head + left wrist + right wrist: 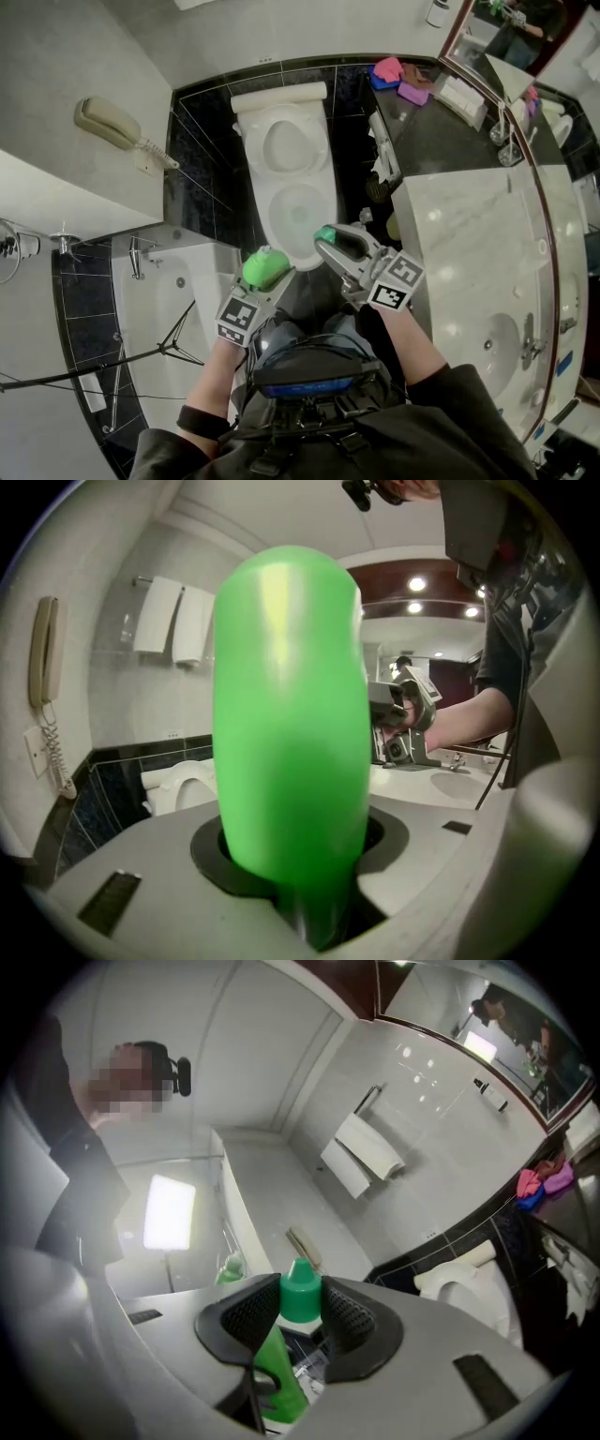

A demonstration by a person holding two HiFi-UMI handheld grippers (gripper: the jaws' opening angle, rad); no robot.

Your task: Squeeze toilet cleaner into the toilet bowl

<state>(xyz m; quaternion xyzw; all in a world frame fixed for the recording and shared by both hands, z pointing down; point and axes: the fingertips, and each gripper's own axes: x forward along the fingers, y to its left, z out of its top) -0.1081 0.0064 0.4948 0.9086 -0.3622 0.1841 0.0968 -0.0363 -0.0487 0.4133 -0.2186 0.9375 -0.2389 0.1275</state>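
The white toilet (pixel 286 178) stands open ahead of me, its lid up against the wall; it also shows as the toilet (pixel 183 789) and the toilet (pixel 469 1288). My left gripper (pixel 265 274) is shut on a bright green cleaner bottle (pixel 265 265), held just in front of the bowl's near rim. The bottle (pixel 291 724) fills the left gripper view, wedged between the jaws of the left gripper (pixel 300 864). My right gripper (pixel 328 239) is shut on a small green cap (pixel 300 1299), pinched between the ribbed pads of the right gripper (pixel 300 1316), a little to the right of the bottle.
A wall phone (pixel 112 122) hangs at the left. A bathtub (pixel 183 309) with a tripod lies at the lower left. The marble counter (pixel 469 244) with a sink is at the right, pink cloths (pixel 398 80) at its far end. Towels (pixel 361 1152) hang on the wall.
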